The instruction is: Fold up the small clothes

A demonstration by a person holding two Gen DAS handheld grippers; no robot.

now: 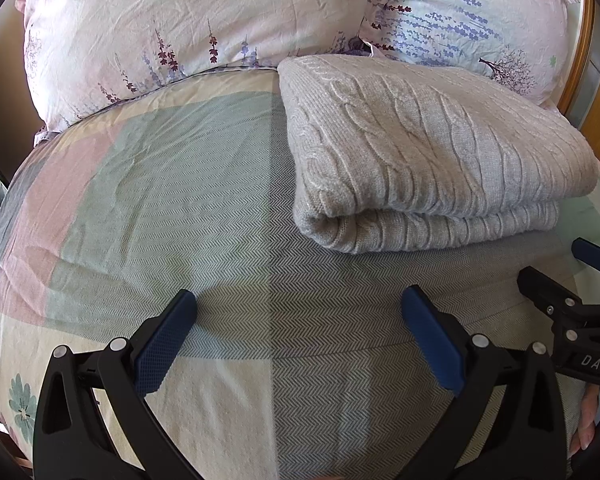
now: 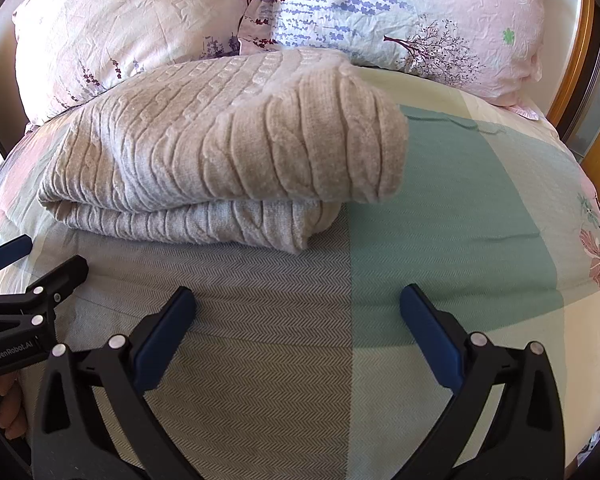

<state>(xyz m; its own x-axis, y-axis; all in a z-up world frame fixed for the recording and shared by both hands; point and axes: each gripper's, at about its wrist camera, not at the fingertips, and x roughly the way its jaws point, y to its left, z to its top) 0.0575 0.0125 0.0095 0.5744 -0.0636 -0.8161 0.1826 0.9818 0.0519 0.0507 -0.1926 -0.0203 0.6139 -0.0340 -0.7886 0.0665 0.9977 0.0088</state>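
A beige cable-knit sweater (image 1: 428,152) lies folded on the patchwork bedspread (image 1: 204,208), just below two floral pillows (image 1: 188,28). Its long axis runs across the bed, and the rounded fold seems to face the grippers. The left gripper (image 1: 298,308) and right gripper (image 2: 296,304) both hover spread wide, holding nothing, short of the sweater.

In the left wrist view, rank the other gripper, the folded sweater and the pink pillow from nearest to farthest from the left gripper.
1. Right gripper: low at the right edge, open.
2. Folded sweater: ahead, to the right, on the bedspread.
3. Pink pillow: farthest, top left, behind the sweater.

The left gripper is open.
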